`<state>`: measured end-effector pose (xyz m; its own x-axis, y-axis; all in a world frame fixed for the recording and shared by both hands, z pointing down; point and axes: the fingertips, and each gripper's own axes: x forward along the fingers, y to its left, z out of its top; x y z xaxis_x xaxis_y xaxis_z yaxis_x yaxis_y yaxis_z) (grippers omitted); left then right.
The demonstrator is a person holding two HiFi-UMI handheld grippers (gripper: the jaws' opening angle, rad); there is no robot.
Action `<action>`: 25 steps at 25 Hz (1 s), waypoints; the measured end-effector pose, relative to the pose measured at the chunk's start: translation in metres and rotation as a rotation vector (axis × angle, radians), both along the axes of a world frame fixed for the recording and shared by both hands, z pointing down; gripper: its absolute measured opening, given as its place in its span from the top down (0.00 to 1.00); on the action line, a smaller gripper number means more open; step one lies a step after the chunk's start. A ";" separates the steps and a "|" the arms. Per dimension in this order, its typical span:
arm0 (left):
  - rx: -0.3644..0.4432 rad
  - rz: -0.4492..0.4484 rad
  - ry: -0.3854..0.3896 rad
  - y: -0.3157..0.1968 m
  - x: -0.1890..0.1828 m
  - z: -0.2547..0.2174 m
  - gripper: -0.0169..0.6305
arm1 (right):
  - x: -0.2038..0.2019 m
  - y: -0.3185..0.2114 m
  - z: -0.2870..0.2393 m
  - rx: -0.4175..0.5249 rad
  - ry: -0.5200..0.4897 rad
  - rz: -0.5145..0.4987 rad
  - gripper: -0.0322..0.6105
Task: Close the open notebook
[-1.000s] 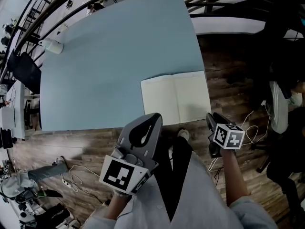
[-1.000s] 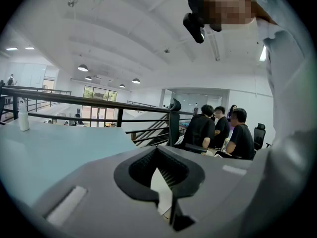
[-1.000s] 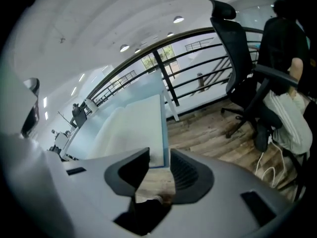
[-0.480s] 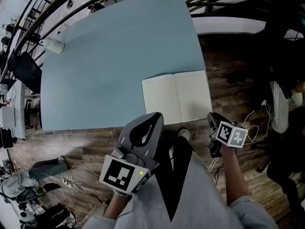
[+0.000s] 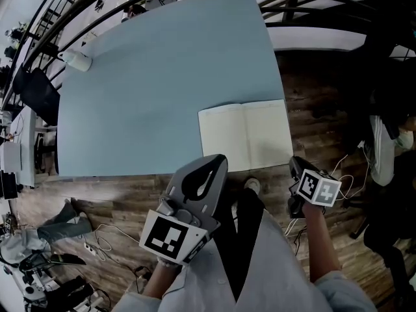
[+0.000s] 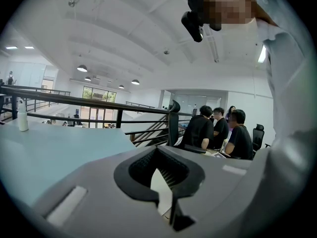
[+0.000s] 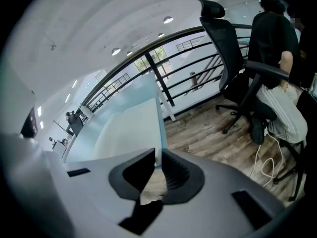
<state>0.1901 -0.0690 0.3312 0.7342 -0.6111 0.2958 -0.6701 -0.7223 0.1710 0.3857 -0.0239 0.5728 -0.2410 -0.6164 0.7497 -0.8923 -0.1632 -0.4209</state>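
The left tongs (image 5: pixel 216 160) and right tongs (image 5: pixel 296 164) hover clenched and empty, just short of the cream-paged open notebook (image 5: pixel 246 135) on the pale-blue bench (image 5: pixel 149 77), presumably poised to approach.

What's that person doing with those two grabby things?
A person holds a tool in each hand, in front of a blue table. A notebook lies open near the table's front edge. The left tool and right tool are both shut and empty, short of the notebook. It is not closed yet.
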 end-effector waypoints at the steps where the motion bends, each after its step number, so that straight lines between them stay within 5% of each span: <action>1: 0.000 0.001 0.000 0.000 0.000 0.000 0.97 | 0.000 0.000 -0.001 0.002 -0.002 0.001 0.90; 25: -0.010 0.018 0.024 -0.005 -0.012 0.004 0.97 | -0.012 -0.001 -0.061 0.124 0.036 -0.018 0.92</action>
<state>0.1780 -0.0745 0.3349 0.7518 -0.5951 0.2840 -0.6528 -0.7323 0.1936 0.3733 -0.0249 0.5114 -0.2272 -0.7005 0.6765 -0.9096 -0.0954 -0.4043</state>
